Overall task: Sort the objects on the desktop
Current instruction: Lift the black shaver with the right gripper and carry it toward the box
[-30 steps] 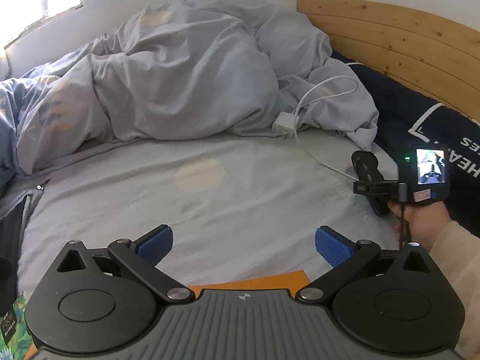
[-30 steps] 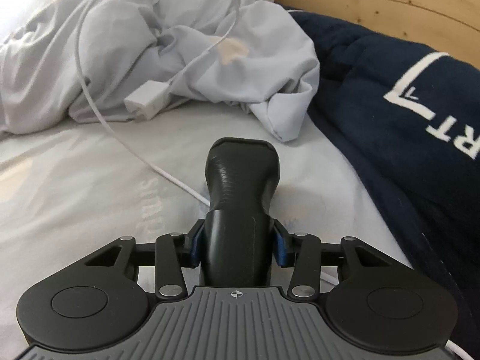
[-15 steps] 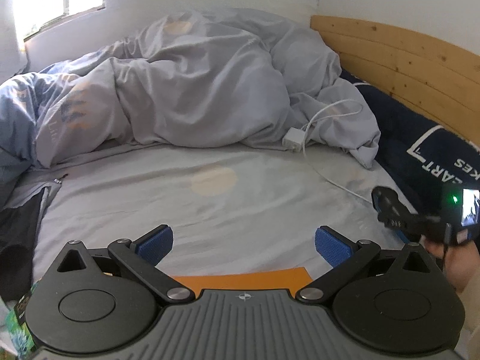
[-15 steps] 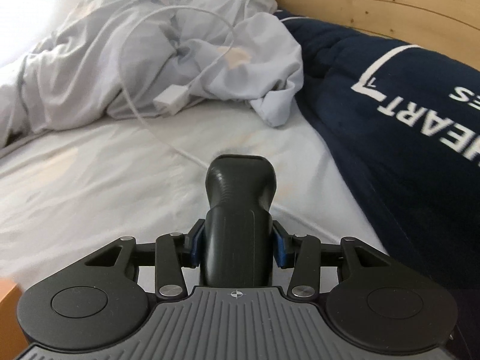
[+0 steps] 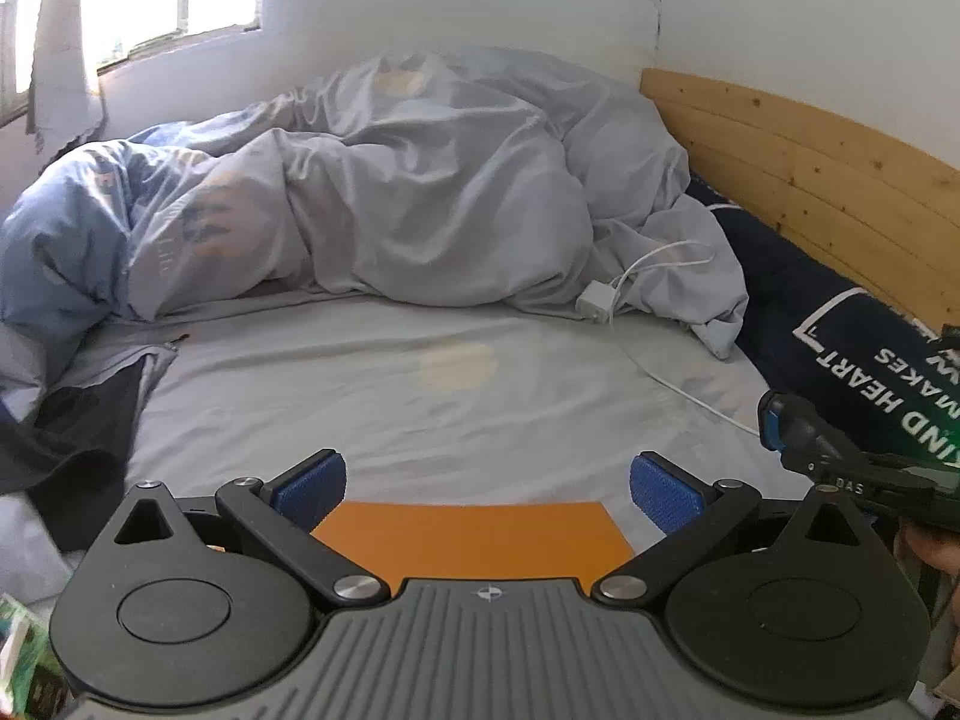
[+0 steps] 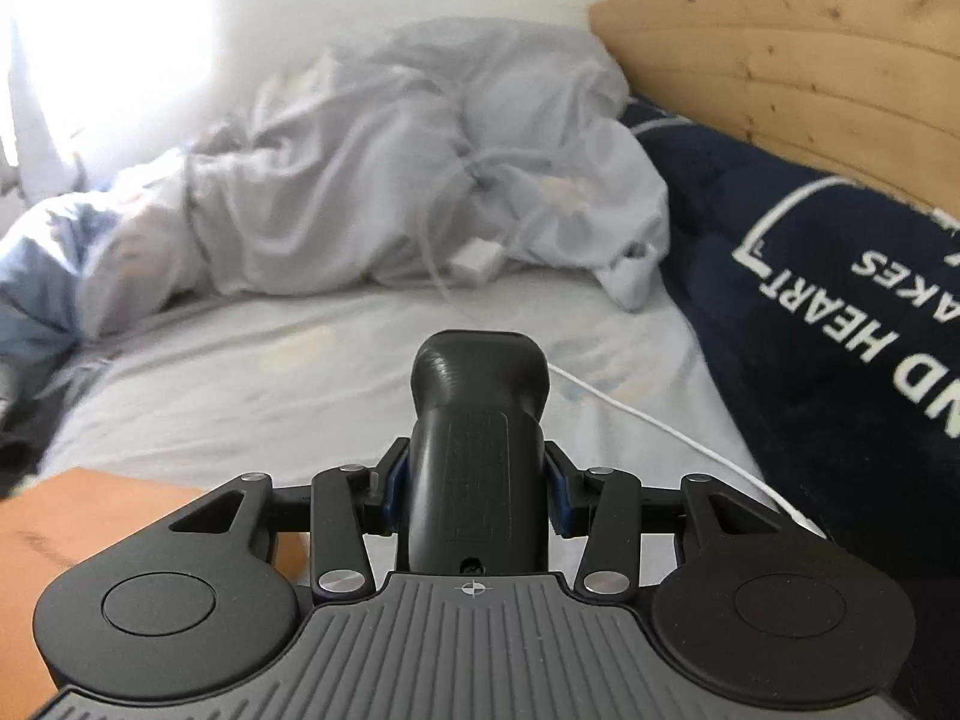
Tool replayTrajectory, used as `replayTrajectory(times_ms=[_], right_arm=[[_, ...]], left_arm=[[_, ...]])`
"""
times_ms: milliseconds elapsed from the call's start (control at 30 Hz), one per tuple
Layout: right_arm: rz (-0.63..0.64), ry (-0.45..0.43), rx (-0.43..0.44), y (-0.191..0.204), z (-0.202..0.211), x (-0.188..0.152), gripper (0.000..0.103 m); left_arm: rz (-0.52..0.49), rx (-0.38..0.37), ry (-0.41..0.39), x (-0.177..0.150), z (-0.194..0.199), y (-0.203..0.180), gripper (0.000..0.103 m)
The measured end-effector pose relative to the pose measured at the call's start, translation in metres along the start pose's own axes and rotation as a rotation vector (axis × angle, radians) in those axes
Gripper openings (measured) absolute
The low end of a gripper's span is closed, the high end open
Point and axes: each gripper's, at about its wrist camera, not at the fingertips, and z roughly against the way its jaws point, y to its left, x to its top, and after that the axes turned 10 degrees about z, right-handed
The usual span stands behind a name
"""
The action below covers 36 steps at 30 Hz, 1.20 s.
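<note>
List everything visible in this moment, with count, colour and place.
Dark grey ribbed plastic handheld device: one, gripped in the right gripper, above the sheet.
Flat orange cardboard piece: one, under the left gripper.
White charger block: one, at the duvet's edge.
White cable: one, running from the charger across the sheet.
Crumpled light grey duvet: one, far side of the bed.
Navy blanket with white lettering: one, along the headboard.
Pale wooden headboard: one, right side.
Light grey bedsheet: one.
Left gripper: open, blue fingers.
Right gripper: shut.
</note>
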Motion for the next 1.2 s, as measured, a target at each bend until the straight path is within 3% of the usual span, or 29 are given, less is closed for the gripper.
replayTrajectory(times_ms=[333, 633, 700, 1067, 1200], right_arm=[[0.062, -0.085, 0.121, 0.056, 0.106, 0.015, 0.048], [0.117, -0.161, 0.229, 0.107, 0.202, 0.029, 0.048], [0.128, -0.168, 0.247, 0.116, 0.244, 0.029, 0.048], [0.230, -0.139, 0.386, 0.208, 0.286, 0.008, 0.048], [0.267, -0.092, 0.406, 0.231, 0.273, -0.006, 0.048]], left_arm=[[0.051, -0.004, -0.075, 0.010, 0.079, 0.028, 0.103], [0.086, 0.020, -0.119, -0.001, 0.139, 0.064, 0.103], [0.089, 0.032, -0.126, -0.006, 0.153, 0.074, 0.103], [0.122, 0.133, -0.163, -0.041, 0.217, 0.143, 0.103], [0.127, 0.178, -0.170, -0.063, 0.234, 0.166, 0.103]])
